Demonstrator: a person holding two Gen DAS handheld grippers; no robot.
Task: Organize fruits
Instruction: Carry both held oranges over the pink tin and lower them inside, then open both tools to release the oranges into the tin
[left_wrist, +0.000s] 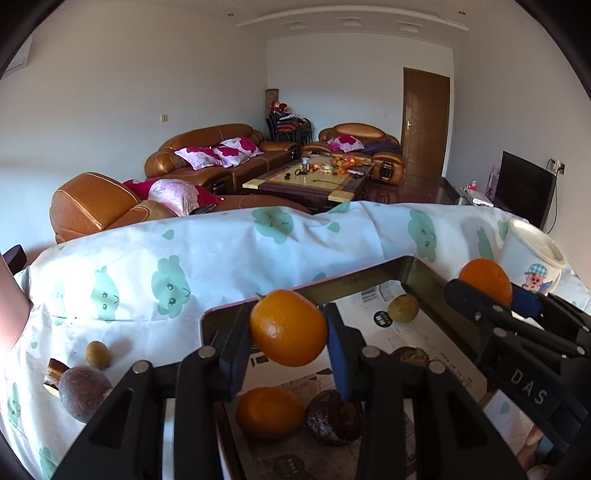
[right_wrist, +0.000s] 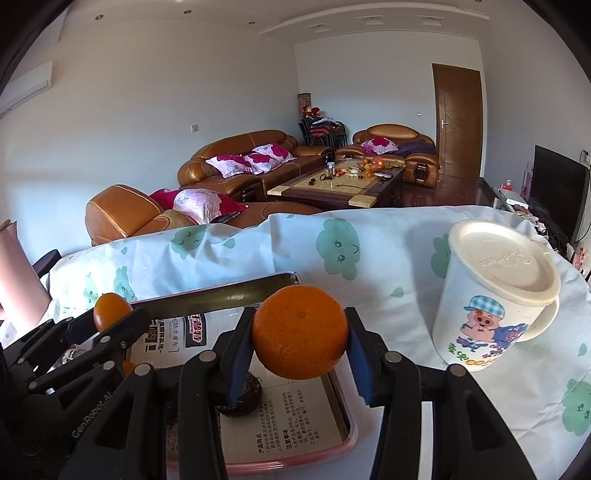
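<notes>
Both hand-held grippers (left_wrist: 289, 328) (right_wrist: 300, 338) clamping oranges (left_wrist: 288, 326) (right_wrist: 300, 332).

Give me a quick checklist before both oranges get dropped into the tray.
1. Left gripper shut on its orange: ok.
2. Right gripper shut on its orange: ok.
3. Both oranges over the tray: ok.
4. Free spot directly under each orange: cannot tell.
5. Mug clear of the right gripper: ok.
6. All fruit off the cloth: not ok, three pieces lie left of the tray.
</notes>
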